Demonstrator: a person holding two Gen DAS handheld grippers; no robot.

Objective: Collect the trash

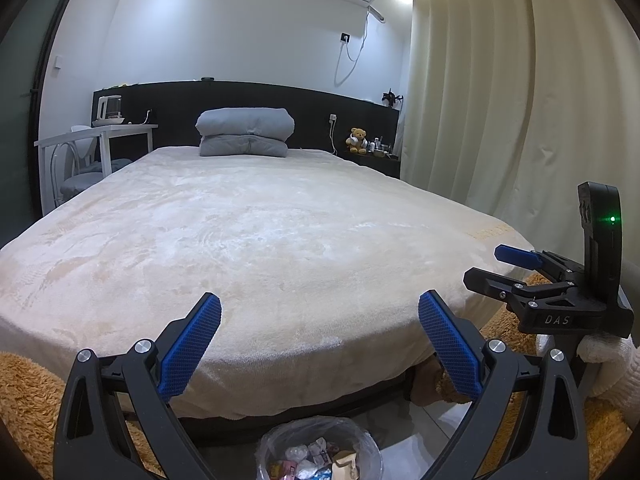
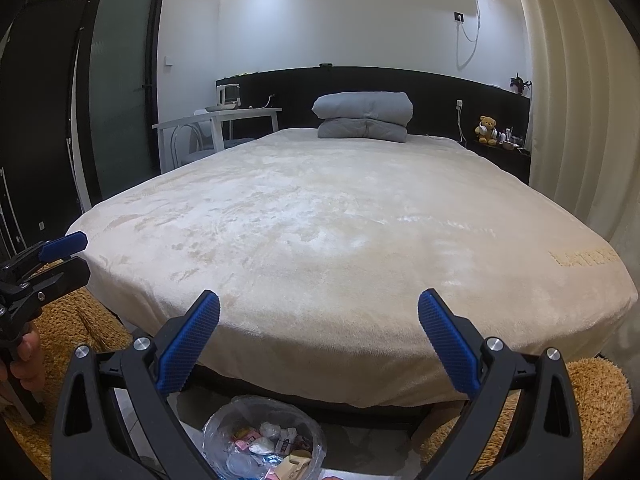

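Observation:
A small bin lined with a clear bag (image 1: 320,454) stands on the floor at the foot of the bed, holding wrappers and crumpled paper; it also shows in the right wrist view (image 2: 264,436). My left gripper (image 1: 320,340) is open and empty, above the bin and facing the bed. My right gripper (image 2: 319,338) is open and empty, likewise above the bin. The right gripper shows at the right edge of the left wrist view (image 1: 508,272), and the left gripper at the left edge of the right wrist view (image 2: 60,260). No trash shows on the bed.
A wide bed with a cream blanket (image 1: 260,232) fills both views, with a folded grey duvet (image 1: 245,132) at its head. A brown shaggy rug (image 2: 580,412) lies around the bed foot. A white table and chair (image 1: 92,140) stand left, curtains (image 1: 500,100) right.

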